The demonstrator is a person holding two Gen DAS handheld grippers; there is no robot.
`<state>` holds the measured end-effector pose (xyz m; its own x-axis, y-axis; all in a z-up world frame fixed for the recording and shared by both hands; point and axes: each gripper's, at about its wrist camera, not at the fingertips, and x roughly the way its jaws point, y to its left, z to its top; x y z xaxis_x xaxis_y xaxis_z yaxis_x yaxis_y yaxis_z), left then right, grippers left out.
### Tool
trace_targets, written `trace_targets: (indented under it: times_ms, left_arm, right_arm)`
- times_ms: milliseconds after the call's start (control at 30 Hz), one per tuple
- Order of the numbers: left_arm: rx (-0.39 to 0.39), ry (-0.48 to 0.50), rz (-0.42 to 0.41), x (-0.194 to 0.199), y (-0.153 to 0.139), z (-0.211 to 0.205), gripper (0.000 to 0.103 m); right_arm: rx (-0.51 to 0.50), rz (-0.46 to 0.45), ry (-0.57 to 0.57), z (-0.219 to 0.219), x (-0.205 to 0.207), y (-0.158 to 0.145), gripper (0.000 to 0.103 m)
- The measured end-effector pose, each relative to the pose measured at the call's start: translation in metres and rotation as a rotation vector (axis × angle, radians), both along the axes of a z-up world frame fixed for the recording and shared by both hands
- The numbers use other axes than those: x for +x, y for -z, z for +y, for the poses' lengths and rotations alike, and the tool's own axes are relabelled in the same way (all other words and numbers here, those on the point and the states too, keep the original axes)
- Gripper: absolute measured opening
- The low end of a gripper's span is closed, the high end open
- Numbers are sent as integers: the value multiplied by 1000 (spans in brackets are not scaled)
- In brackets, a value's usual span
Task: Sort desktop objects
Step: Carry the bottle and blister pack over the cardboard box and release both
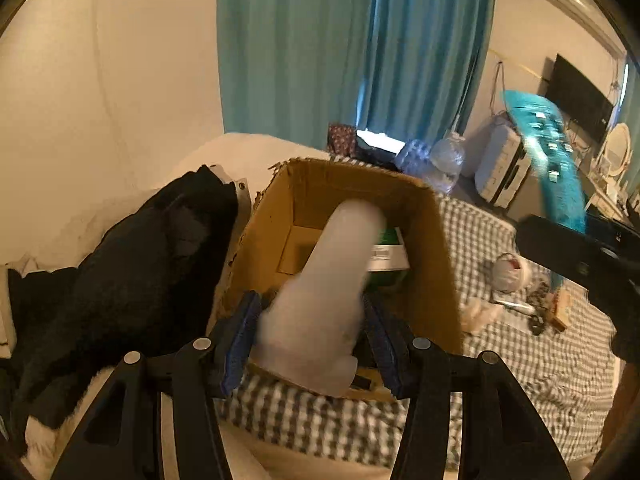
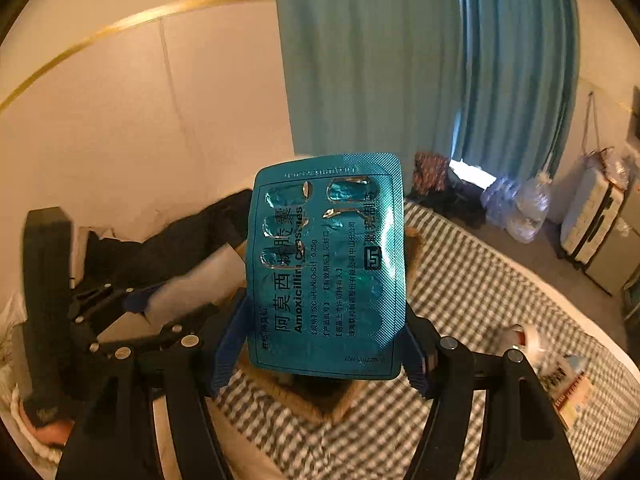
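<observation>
My left gripper (image 1: pixel 312 332) is shut on a white translucent plastic bottle (image 1: pixel 320 296) and holds it over the open cardboard box (image 1: pixel 436 240), which stands on the checked bedspread. A green and white package (image 1: pixel 390 254) lies inside the box. My right gripper (image 2: pixel 324 344) is shut on a teal blister pack of capsules (image 2: pixel 326 260), held upright above the box's near edge (image 2: pixel 320 404). The blister pack (image 1: pixel 548 148) and the right gripper's body (image 1: pixel 580 256) also show at the right of the left wrist view. The left gripper (image 2: pixel 120 312) shows at the left of the right wrist view.
Black clothing (image 1: pixel 132 276) lies left of the box. Small loose items (image 1: pixel 516 292) sit on the checked bedspread (image 1: pixel 520 360) to the right, and also show in the right wrist view (image 2: pixel 552 364). Teal curtains (image 1: pixel 352 48), plastic bags (image 2: pixel 520 208) and a suitcase (image 2: pixel 592 220) stand behind.
</observation>
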<state>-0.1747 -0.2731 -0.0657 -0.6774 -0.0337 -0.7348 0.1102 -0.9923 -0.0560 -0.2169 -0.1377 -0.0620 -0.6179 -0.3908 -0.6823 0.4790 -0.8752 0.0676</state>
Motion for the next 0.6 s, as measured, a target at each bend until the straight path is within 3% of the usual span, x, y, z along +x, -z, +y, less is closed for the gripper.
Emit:
trace_targets:
  times_ms: [167, 200, 267, 300, 333, 500, 600]
  left_arm:
    - [6, 20, 2, -20, 19, -5, 55]
    - [2, 10, -5, -23, 22, -6, 56]
    - [-2, -7, -13, -23, 25, -7, 68]
    - [-6, -21, -15, -21, 26, -8, 81]
    - [-13, -31, -12, -18, 25, -7, 86]
    - [-86, -26, -3, 10, 16, 6, 90]
    - [-114, -7, 44, 35, 2, 22, 93]
  right_arm:
    - [24, -74, 15, -11, -42, 36, 67]
    - [22, -84, 11, -12, -45, 39, 75]
    - [41, -97, 25, -12, -50, 48, 98]
    - [53, -82, 33, -11, -49, 48, 99]
    - [66, -65, 45, -7, -46, 46, 99]
    - [47, -4, 102, 26, -15, 36, 99]
    - [51, 20, 171, 62, 16, 36, 99]
